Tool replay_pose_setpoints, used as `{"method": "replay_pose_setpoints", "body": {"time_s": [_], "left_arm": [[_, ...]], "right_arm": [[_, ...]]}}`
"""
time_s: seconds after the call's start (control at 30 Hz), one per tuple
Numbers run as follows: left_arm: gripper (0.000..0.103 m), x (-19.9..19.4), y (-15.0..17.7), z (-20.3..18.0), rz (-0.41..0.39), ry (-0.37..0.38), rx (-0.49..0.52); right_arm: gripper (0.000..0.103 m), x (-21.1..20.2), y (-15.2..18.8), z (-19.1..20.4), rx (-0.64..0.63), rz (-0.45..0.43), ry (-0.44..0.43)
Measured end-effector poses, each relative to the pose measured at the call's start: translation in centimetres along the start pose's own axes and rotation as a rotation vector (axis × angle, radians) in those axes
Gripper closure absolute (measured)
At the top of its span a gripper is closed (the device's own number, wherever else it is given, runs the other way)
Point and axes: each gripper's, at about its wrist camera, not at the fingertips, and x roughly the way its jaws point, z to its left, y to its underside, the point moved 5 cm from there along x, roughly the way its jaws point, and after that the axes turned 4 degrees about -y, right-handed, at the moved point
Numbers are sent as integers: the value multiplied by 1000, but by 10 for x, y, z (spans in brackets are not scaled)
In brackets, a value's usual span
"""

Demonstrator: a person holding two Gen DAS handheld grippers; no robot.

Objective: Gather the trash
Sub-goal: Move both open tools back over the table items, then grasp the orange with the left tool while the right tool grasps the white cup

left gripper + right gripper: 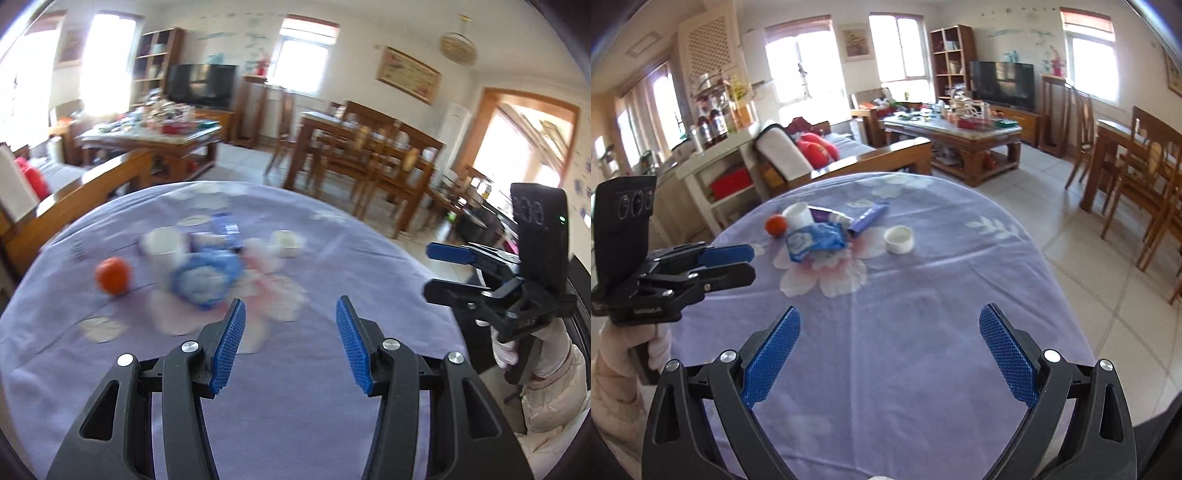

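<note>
A small heap of rubbish lies on the far half of a round table under a lilac flowered cloth (923, 295). In it are a crumpled blue wrapper (816, 240), a purple box (868, 218), a white cup (798, 214), a tube (831, 216) and a low white tub (899, 239), with an orange fruit (775, 225) beside them. The left wrist view is blurred but shows the wrapper (203, 277), fruit (112, 275) and tub (286, 242). My left gripper (290, 343) is open over the near cloth, holding nothing. My right gripper (890, 358) is open wider and likewise holds nothing.
Each gripper shows side-on in the other's view, held by a hand in a pale sleeve (613, 398). Behind the table stand a wooden sofa (849, 155), a cluttered coffee table (960, 129) and a shelf with bottles (713, 125). Dining chairs (1145, 177) stand on tiled floor at the right.
</note>
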Motion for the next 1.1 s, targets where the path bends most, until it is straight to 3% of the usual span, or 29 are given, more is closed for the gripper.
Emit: {"method": "replay_pose_setpoints", "body": {"time_s": [0.13,0.37,0.53,0.7,1.1], "left_arm": [[51,-2,-6,57,11,-77,-73],[51,14,-11,108,73,-126,-100],[51,30,-9,140,124,-167,-100],[51,50,-8,154,182,-195,-99],[53,60,-9,161,207,-198,-103]], "right_arm": [[7,37,-21,33,-44,20,-57],[15,91,-54,68,-83,62,-116],[31,119,-71,80,-113,94,-124],[32,152,-84,83,-120,130,-121],[44,190,-91,88,-133,176,-143]]}}
